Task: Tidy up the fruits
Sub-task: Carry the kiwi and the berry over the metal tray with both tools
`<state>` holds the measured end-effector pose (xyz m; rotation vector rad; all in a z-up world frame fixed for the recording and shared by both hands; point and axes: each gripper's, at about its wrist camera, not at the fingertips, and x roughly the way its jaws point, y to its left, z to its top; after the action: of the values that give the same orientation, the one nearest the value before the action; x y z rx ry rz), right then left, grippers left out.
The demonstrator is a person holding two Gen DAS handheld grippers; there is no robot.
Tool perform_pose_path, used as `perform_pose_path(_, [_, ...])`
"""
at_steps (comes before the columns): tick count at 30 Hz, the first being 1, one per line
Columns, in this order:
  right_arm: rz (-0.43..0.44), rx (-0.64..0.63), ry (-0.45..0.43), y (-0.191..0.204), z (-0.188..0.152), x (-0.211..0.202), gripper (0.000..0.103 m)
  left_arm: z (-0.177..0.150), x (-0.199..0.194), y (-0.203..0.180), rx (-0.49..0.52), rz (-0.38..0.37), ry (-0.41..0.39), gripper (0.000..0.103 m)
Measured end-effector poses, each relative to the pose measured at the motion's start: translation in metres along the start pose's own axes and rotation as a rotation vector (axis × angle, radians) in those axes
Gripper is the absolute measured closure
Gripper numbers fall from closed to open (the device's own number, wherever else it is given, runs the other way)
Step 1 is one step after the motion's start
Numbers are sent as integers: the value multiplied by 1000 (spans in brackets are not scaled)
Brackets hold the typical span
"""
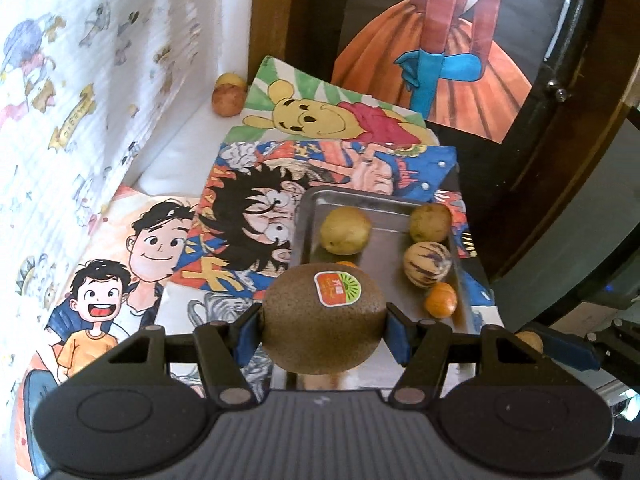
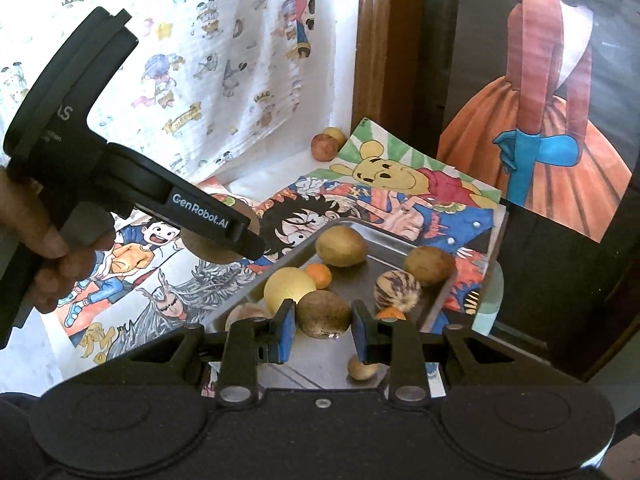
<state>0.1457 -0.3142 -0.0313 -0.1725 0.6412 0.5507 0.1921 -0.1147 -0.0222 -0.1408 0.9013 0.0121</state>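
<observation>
**Left tongs carrying kiwi, right tongs open over tray**

Left tongs (image 1: 324, 330): clamped on a brown kiwi (image 1: 324, 318), blue pads pressed to both sides, sticker facing up. Kiwi is held up off the surface, near the tray's (image 1: 316, 200) near-left corner. In the right wrist view the same tongs (image 2: 224, 246) sit left of the tray, a hand (image 2: 44, 248) on the grip.

Right tongs (image 2: 324, 330): parted, holding nothing. A brown round fruit (image 2: 323, 314) lies in the gap between the pads; left pad close to it, right pad apart from it. Contact on the left: can't tell.

Metal tray (image 2: 360, 226) on the tabletop, on top of cartoon drawings (image 2: 400, 204). In it: yellow-green fruit (image 2: 341, 246), brown fruit (image 2: 429, 265), striped pale fruit (image 2: 397, 291), small orange (image 2: 319, 275), round yellow fruit (image 2: 290, 291), a small tan fruit (image 2: 362, 367) at the near edge.

Two more fruits (image 1: 229, 94) sit touching in the far corner by the printed cloth (image 1: 100, 80), well apart from the tray.
</observation>
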Motion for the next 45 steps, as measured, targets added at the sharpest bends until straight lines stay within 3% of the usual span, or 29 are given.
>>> perform_pose_path(12, [-125, 156, 12, -6, -5, 11, 72, 16, 12, -28, 138, -62, 32, 37])
perform_pose_path(22, [-254, 310, 89, 20, -17, 44, 72, 45, 61, -38, 357, -202, 88, 37])
perform_pose_path(32, [-354, 411, 202, 38, -34, 67, 72, 34, 107, -51, 588, -360, 191, 37])
perform_pose_path(38, [-389, 449, 240, 37, -40, 76, 72, 22, 122, -53, 648, -381, 241, 37])
perform_pose_path(45, [-391, 477, 281, 34, -42, 91, 72, 19, 125, -60, 677, -377, 235, 37])
